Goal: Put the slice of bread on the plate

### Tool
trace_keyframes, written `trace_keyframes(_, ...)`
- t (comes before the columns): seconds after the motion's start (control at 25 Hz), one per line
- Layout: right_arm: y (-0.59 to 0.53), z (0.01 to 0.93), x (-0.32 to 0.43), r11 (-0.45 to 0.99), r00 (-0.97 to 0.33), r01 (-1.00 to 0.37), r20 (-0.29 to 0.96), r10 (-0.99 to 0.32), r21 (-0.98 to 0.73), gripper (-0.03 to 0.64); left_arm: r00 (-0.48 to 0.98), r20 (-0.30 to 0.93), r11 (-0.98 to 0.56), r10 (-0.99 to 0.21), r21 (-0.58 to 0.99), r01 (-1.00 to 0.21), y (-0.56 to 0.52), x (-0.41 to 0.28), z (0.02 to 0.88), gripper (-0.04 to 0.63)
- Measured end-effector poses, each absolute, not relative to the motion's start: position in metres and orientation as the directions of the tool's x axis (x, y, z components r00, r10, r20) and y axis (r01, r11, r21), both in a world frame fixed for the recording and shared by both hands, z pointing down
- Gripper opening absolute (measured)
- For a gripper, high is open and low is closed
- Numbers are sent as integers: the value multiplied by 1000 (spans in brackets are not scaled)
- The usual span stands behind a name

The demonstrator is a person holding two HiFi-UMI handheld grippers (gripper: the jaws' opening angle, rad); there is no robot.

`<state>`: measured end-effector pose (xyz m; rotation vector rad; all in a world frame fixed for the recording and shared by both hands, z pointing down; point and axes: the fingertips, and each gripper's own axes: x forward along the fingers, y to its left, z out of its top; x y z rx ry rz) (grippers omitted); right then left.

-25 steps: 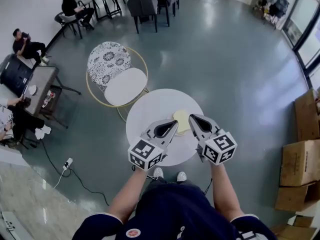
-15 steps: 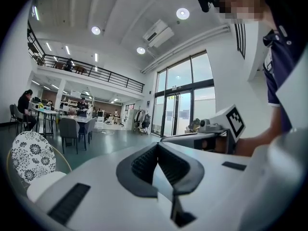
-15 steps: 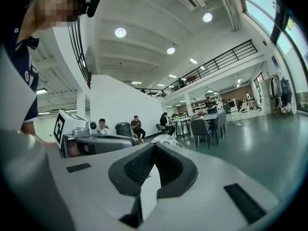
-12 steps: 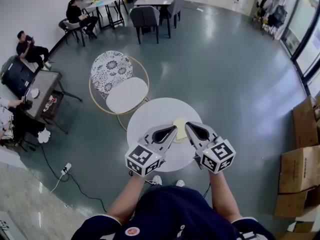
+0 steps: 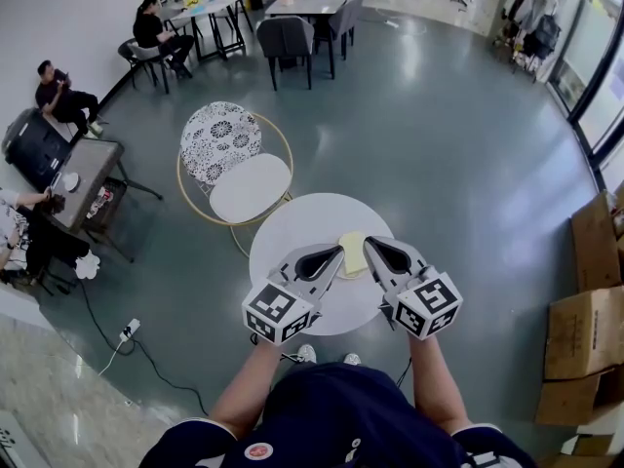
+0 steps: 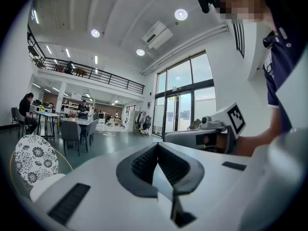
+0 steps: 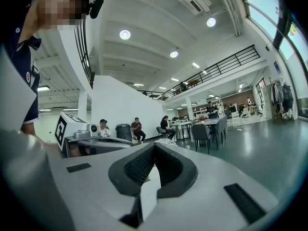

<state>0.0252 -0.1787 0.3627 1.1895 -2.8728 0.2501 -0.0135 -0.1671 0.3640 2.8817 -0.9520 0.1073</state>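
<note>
Nearest the camera in the head view, the person's dark torso (image 5: 331, 417) fills the bottom edge and hides the near rim of the table (image 5: 292, 227). 2 bare forearms reach out from it.

The left gripper (image 5: 339, 252) and right gripper (image 5: 370, 246) hover side by side over the round white table, tips angled toward each other. Each gripper's own view shows its jaws closed tip to tip. The dark pads meet at the front and nothing is caught between them.

The slice of bread (image 5: 352, 252) lies on the table just past the 2 tips, toward the far right part of the top. Only a pale yellow patch shows. Its near edge and both sides are covered by the jaws, so its full outline is hard to read. The visible part looks longer running away from the person than across. Whether a plate sits under it cannot be told against the white surface.

Beyond the table stands 1 round gold-framed chair (image 5: 234, 169) with a patterned back. Cardboard boxes (image 5: 583, 349) are cut off at the right edge. Farther off are tables and chairs with seated people (image 5: 58, 94).
</note>
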Motion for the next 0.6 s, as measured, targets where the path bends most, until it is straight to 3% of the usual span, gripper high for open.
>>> trace_keyframes(0.6,-171,359,27,691,-706,-703,52,-706,-164,6,807,88,-804,-583,75,-589,-156,-12,362,5)
